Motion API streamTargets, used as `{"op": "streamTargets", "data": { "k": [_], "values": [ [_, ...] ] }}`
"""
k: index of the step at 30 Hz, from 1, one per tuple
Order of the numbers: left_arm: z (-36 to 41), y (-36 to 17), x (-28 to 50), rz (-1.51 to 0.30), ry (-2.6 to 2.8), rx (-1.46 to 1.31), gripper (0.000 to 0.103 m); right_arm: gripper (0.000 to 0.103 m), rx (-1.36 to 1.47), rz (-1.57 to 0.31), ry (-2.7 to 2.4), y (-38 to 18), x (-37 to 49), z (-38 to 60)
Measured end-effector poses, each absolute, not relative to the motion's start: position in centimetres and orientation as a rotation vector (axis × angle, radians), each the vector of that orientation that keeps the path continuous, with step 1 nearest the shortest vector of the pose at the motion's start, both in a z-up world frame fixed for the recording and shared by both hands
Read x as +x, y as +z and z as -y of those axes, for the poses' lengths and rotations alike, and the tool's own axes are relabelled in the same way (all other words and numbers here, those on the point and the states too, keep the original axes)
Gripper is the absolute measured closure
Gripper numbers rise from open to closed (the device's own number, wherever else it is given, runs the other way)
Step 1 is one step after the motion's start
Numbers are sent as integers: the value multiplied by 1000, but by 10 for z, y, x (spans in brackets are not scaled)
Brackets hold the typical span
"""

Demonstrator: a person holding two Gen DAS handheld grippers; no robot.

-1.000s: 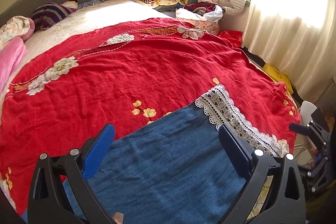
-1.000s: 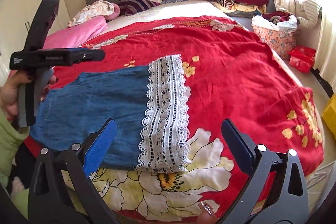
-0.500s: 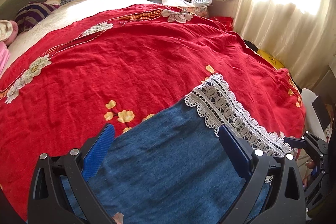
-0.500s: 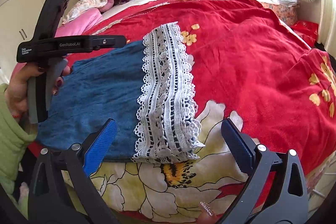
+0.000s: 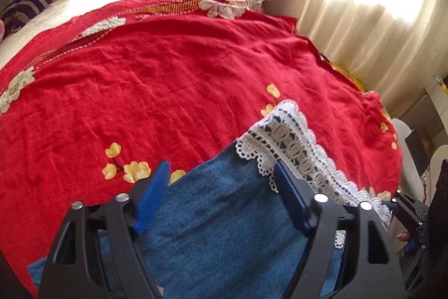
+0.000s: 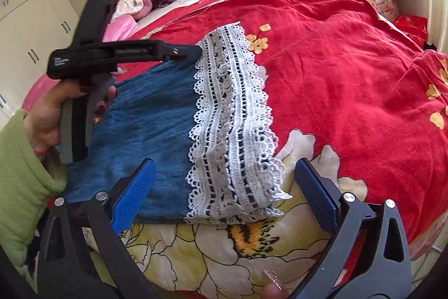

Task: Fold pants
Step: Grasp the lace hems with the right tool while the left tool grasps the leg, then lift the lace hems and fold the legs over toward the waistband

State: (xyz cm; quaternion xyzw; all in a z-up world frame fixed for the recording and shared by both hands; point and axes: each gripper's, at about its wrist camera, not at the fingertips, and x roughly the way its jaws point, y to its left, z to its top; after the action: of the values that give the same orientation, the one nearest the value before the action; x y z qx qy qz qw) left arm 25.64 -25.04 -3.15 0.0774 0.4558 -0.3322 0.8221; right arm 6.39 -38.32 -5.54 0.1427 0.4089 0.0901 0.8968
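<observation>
On the bed (image 6: 350, 60), the left gripper (image 5: 221, 189) jaws have just been closing over the pants (image 6: 151, 114); the right gripper (image 6: 224, 192) jaws stand spread.

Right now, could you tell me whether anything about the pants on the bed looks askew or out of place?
Mostly tidy: the blue pants lie flat on the red blanket. Only the lace hem's near corner curls up, rumpled.
</observation>
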Motion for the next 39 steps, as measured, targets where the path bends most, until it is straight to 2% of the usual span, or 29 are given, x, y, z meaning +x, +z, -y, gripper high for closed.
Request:
{"op": "streamTargets", "data": {
  "k": [2, 5, 8, 10, 11, 14, 17, 18, 19, 25, 39],
  "values": [
    [251, -38, 257, -978, -725, 156, 32, 10, 299, -849, 193, -56, 65, 381],
    [251, -45, 256, -979, -740, 139, 31, 17, 313, -847, 212, -58, 65, 378],
    [250, -48, 255, -974, -738, 128, 31, 26, 308, -843, 231, -60, 65, 375],
    [250, -49, 254, -971, -727, 123, 31, 37, 318, -831, 247, -58, 64, 377],
    [250, -49, 253, -969, -723, 122, 33, 40, 321, -830, 250, -59, 64, 378],
    [251, -49, 250, -957, -723, 122, 44, 50, 316, -828, 260, -61, 63, 380],
    [256, -47, 243, -947, -734, 150, 62, 66, 330, -820, 288, -60, 63, 382],
    [257, -46, 241, -944, -732, 162, 71, 74, 336, -820, 306, -61, 63, 381],
    [257, -45, 240, -939, -729, 168, 78, 76, 343, -821, 325, -61, 64, 381],
    [238, -35, 237, -913, -748, 76, 90, 81, 321, -797, 392, -51, 68, 370],
    [139, 4, 219, -786, -723, -147, 91, 82, 148, -714, 614, 2, 71, 284]
  ]
}}
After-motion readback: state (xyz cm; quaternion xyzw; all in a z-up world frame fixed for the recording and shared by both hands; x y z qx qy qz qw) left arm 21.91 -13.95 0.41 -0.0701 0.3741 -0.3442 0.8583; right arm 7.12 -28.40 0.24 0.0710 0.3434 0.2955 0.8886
